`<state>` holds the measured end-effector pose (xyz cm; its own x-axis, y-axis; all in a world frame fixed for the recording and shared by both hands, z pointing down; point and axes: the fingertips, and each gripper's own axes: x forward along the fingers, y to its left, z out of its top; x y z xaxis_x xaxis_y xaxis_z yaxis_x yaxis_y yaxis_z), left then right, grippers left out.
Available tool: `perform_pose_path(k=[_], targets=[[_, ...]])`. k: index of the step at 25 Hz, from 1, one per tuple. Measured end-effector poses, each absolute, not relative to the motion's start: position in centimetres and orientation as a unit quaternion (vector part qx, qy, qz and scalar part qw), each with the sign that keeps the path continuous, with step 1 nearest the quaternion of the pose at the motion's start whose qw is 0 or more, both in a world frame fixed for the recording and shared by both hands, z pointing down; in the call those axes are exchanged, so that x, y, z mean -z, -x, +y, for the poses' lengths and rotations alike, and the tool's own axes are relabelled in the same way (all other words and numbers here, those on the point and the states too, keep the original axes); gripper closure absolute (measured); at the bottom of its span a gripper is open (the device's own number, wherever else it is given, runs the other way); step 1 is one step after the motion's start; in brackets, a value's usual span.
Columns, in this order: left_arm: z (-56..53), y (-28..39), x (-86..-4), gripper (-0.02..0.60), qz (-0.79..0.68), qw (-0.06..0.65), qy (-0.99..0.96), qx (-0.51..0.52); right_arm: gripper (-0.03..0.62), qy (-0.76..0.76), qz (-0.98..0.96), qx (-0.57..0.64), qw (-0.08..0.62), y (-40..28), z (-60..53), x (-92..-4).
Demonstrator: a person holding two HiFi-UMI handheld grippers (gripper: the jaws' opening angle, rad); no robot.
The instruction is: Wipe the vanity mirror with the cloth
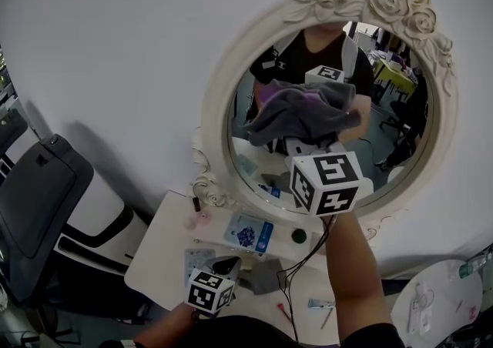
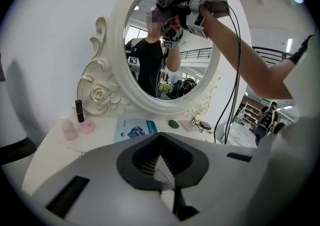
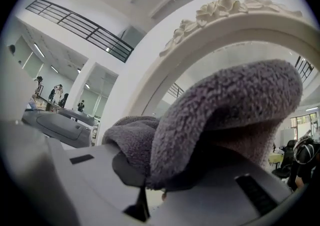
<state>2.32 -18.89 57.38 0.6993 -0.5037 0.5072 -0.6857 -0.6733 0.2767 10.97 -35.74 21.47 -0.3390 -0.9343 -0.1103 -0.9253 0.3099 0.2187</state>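
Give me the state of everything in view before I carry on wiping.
Right gripper: shut on the cloth, raised to the mirror.
Cloth: bunched, draped over the jaws, at the upper glass.
Mirror: upright on the table.
Left gripper: shut, empty, low over the table.
Dark tube: upright beside the mirror's base.
Sachet: lying flat.

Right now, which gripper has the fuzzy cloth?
The right gripper, up at the mirror, clamps the grey cloth; the left gripper sits low, shut on nothing.
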Motion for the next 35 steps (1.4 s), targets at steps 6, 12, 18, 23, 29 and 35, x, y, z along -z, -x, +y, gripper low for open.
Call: perform_pose_path(k=[6, 12, 18, 23, 29, 35], targets=[[-18.7, -1.4, -57.5, 0.581, -0.342, 0.231, -0.889, -0.198, 0.562, -0.542, -0.838, 0.051, 0.027, -10.6, -36.2, -27.1], [-18.5, -0.6, -57.5, 0.581, -0.349, 0.232, -0.887, -0.195, 0.562, -0.546, -0.837, 0.016, 0.008, -10.7, -36.3, -30.3], [-18.6, 0.4, -57.6, 0.581, -0.360, 0.234, -0.882, -0.193, 0.562, -0.540, -0.841, -0.012, 0.031, -10.3, -36.5, -34.1], [-18.4, 0.6, -57.5, 0.581, -0.362, 0.233, -0.882, -0.191, 0.562, -0.531, -0.844, -0.039, 0.068, -10.1, -36.7, -37.3], [-18.2, 0.7, -57.7, 0.581, -0.363, 0.236, -0.881, -0.190, 0.562, -0.528, -0.839, -0.081, 0.107, -10.5, -36.6, -41.8], [-18.1, 1.3, -57.6, 0.581, -0.371, 0.239, -0.879, -0.182, 0.562, -0.533, -0.828, -0.119, 0.124, -11.4, -36.3, -45.0]])
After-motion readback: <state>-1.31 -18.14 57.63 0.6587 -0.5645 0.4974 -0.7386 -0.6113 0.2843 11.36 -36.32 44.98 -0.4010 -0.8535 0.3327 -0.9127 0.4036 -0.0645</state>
